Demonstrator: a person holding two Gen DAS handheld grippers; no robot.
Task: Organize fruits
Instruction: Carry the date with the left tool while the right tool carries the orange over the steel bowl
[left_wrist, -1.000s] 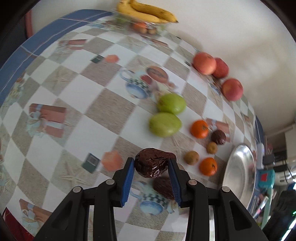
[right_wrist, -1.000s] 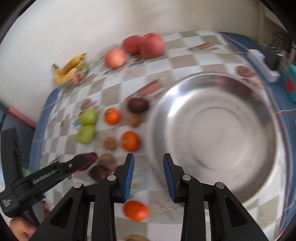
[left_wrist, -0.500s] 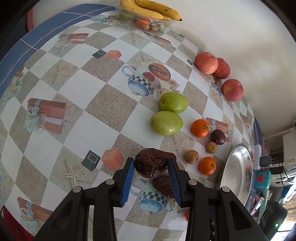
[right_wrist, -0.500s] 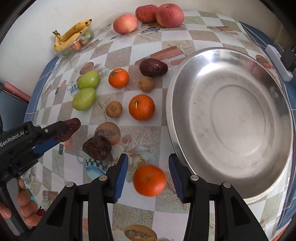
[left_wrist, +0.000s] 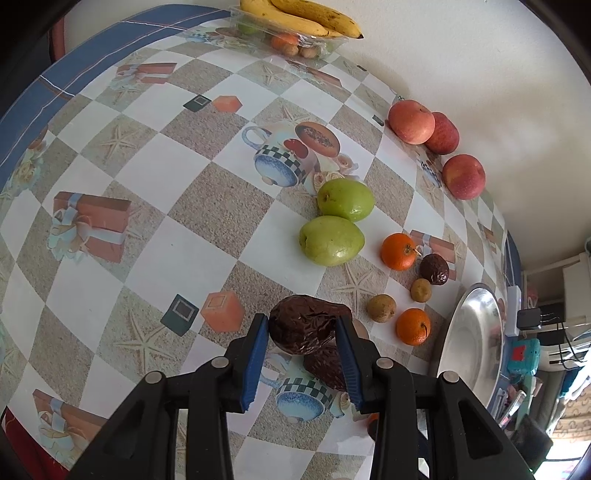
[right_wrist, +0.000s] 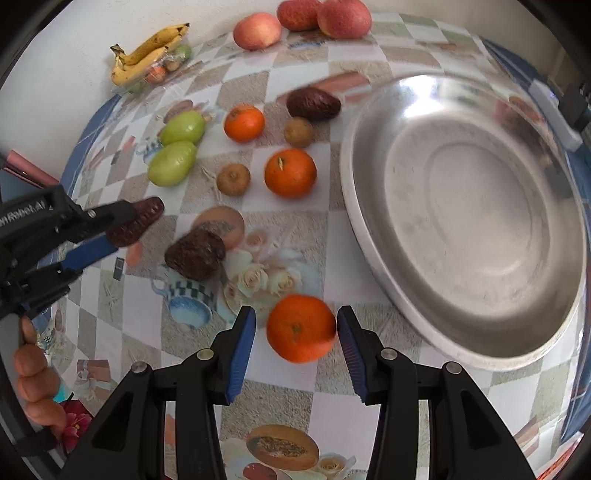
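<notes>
At lower centre of the right wrist view, an orange (right_wrist: 301, 328) is now being framed by the right gripper (right_wrist: 295, 343), its wide jaws not yet touching, so pickup is being prepared. A dark wrinkled fruit (left_wrist: 304, 324) is still being held by the left gripper (left_wrist: 301, 350), lower centre.

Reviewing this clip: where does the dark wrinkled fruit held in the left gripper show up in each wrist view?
Left wrist: the dark wrinkled fruit sits low centre, clamped between the left gripper's blue jaws.
Right wrist: the same fruit is at mid-left, poking out of the left gripper, which enters from the left edge.
Shared landmark: the pair of green fruits, beyond it in both views.
</notes>
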